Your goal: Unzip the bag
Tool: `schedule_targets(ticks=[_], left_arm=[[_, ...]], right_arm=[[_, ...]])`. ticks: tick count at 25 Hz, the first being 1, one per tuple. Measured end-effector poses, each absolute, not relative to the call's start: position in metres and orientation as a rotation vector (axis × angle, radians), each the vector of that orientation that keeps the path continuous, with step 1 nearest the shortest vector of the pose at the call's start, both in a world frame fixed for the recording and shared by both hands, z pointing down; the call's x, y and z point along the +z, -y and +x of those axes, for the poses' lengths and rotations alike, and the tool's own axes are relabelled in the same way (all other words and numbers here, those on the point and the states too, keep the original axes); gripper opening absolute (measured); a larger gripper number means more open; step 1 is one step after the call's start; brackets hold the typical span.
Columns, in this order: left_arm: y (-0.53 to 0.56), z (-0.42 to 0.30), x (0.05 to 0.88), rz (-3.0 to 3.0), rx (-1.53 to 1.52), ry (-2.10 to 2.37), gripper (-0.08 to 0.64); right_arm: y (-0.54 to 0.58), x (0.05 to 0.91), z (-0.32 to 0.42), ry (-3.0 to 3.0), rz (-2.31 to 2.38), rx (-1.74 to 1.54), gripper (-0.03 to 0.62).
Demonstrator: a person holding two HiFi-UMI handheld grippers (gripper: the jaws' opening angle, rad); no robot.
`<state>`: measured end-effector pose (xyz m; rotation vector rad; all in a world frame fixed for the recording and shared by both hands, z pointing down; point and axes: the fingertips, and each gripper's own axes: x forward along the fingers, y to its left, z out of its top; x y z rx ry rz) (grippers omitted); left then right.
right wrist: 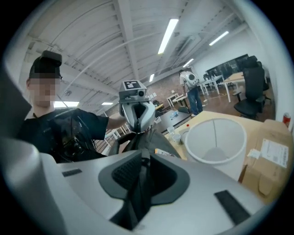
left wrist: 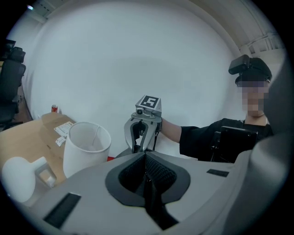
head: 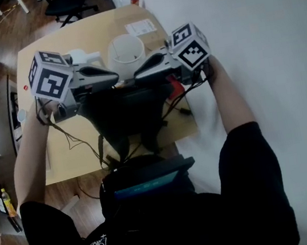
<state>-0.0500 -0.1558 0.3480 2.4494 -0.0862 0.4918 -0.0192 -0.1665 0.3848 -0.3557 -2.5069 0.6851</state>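
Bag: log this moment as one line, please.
left gripper: shut on bag top | right gripper: shut on bag top | bag: on table, by white bucket | unzip progress: cannot tell

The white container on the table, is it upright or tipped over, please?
Upright: the white container stands on the table, open mouth up.

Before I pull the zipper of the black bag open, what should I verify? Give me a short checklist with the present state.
1. Grip of left claw on the bag: shut on it, ok.
2. Grip of right claw on the bag: shut on it, ok.
3. Whether the zipper pull sits inside a claw: cannot tell.
4. Fabric stretched between both claws: ok.
5. The white bin stands apart from both claws: ok.
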Motion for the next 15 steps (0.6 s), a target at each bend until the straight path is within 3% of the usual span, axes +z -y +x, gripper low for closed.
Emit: schedule_targets(ticks=[2,8,15], left_arm=[[0.157,-0.05,0.348,2.456,0.487,0.093,0.005],[0.154,-0.051,0.347,2.448,0.481,0.11,0.005],[0.151,-0.05,0.345,2.494,0.492,0.167,0.005]], right_arm=[[0.168,0.372,-0.02,2.576,-0.362,0.678,0.046],[0.151,0.352,-0.027,2.607,-0.396,0.656,0.038],[0.134,0.359,-0.029,2.535,-0.343,0.488,0.103]])
